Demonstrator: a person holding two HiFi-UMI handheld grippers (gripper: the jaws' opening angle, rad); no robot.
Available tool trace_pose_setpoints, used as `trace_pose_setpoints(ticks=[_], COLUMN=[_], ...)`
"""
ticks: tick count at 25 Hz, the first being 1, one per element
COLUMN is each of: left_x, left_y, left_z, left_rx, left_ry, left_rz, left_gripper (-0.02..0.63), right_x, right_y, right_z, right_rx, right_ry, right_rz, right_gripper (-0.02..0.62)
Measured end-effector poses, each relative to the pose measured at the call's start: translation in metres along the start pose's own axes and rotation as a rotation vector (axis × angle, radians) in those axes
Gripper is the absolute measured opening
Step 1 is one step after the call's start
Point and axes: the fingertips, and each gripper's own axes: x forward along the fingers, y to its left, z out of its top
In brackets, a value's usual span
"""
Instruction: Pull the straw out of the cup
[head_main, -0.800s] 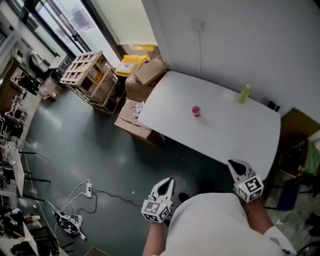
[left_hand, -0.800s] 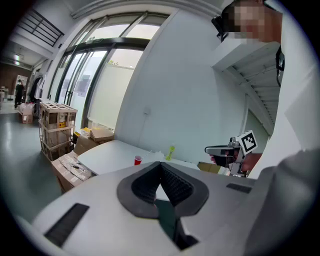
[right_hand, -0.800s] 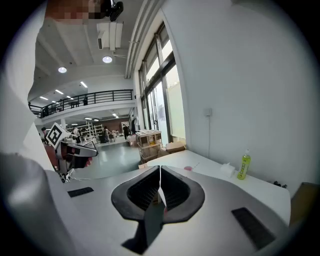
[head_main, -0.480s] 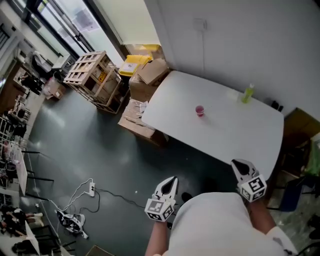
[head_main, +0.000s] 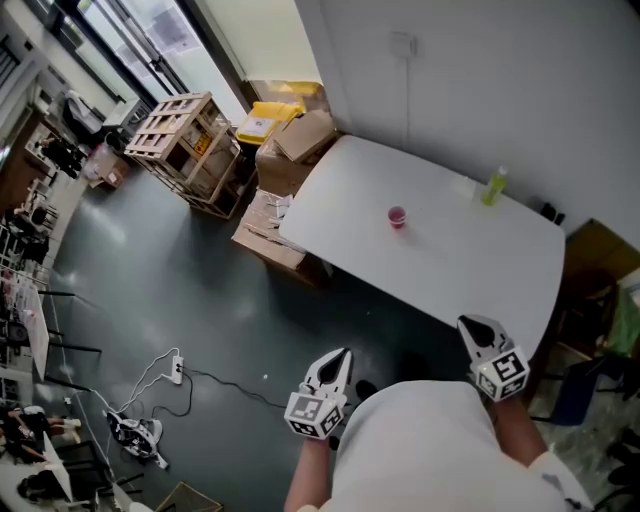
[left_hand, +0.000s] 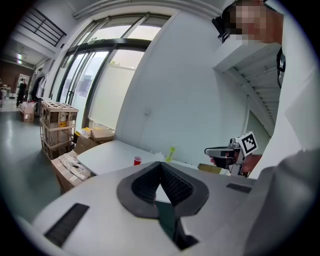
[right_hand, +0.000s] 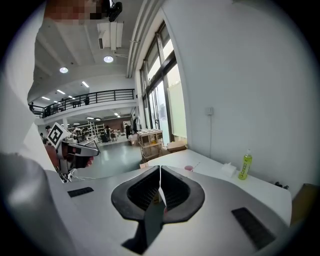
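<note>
A small red cup (head_main: 397, 217) stands near the middle of the white table (head_main: 450, 270). It also shows as the cup (left_hand: 137, 160) and the cup (right_hand: 188, 168) in the gripper views. A thin straw (right_hand: 195, 164) seems to lean out of it, too small to see in the head view. Both grippers are held close to the person's body, well short of the table's near edge. The left gripper (head_main: 338, 356) is shut and empty, its jaws meeting in the left gripper view (left_hand: 160, 164). The right gripper (head_main: 470, 324) is likewise shut on nothing (right_hand: 160, 168).
A green bottle (head_main: 490, 187) and a white packet (right_hand: 228, 169) sit at the table's far side by the wall. Cardboard boxes (head_main: 290, 150) and a wooden crate (head_main: 185, 150) stand left of the table. A power strip with cable (head_main: 177, 372) lies on the floor.
The head view has shifted slightly. Both grippers stay shut, in about the same place near the body.
</note>
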Motion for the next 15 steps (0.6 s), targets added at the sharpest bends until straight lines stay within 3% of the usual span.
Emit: trace_pose_setpoints(ticks=[15], left_x=[0.02], left_y=[-0.019], left_z=[-0.01], left_rx=[-0.02], left_ry=[0.001], left_rz=[0.053], left_gripper=[0.002], right_x=[0.014], right_y=[-0.026], right_z=[-0.007], right_rx=[0.021], right_ry=[0.027], right_rz=[0.059], right_gripper=[0.037])
